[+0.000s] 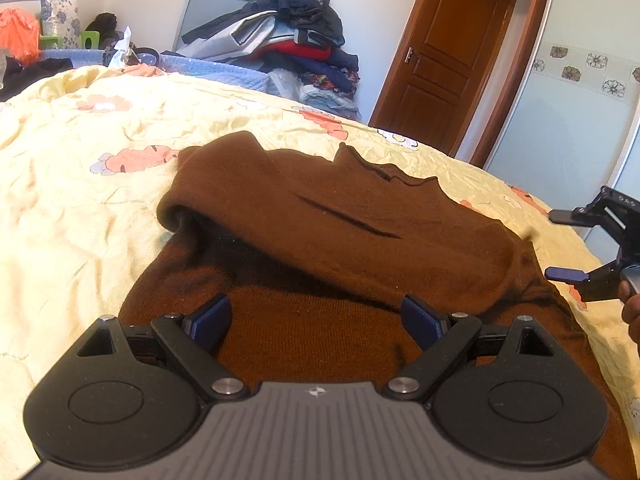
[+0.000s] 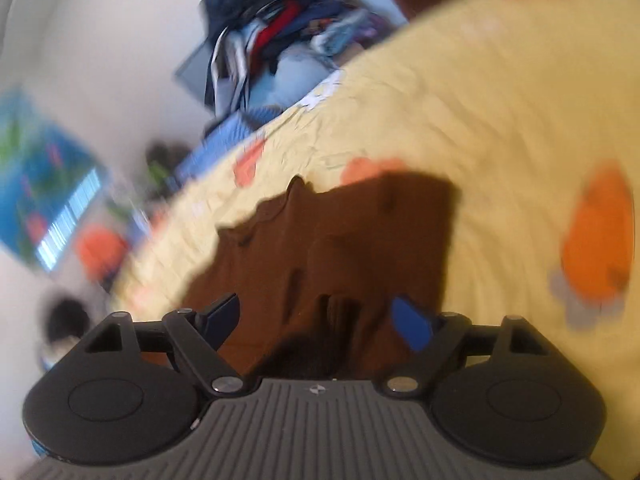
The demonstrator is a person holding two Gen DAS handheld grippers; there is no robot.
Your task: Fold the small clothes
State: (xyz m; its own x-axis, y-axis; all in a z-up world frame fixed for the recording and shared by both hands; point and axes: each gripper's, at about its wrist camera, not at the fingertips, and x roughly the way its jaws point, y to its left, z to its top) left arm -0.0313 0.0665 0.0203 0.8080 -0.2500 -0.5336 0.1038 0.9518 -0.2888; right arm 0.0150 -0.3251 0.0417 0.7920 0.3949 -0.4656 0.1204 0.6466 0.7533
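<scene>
Left gripper: I see both blue pads spread wide, hovering just over the near part of the brown sweater, with nothing pinched between them. Bare knit shows in the gap.

Right gripper: in its own view the fingers stand apart too, brown cloth under the gap, none of it gripped. That picture is badly smeared and tilted, so I cannot tell whether the pads touch the fabric. From the left wrist view I see the same tool at the right edge, lying sideways, its two fingers apart, just off the sweater's right side over the bedding. A bit of the hand holding it shows at the frame edge.

Sweater: lies in the middle of the yellow bedspread, which has orange and white cartoon prints. Its far part is folded toward me over the near part, with a rolled edge at the left and a long crease across the top layer.

Background, left view: a pile of clothes against the far wall beyond the bed, and a brown wooden door to the right of it.
</scene>
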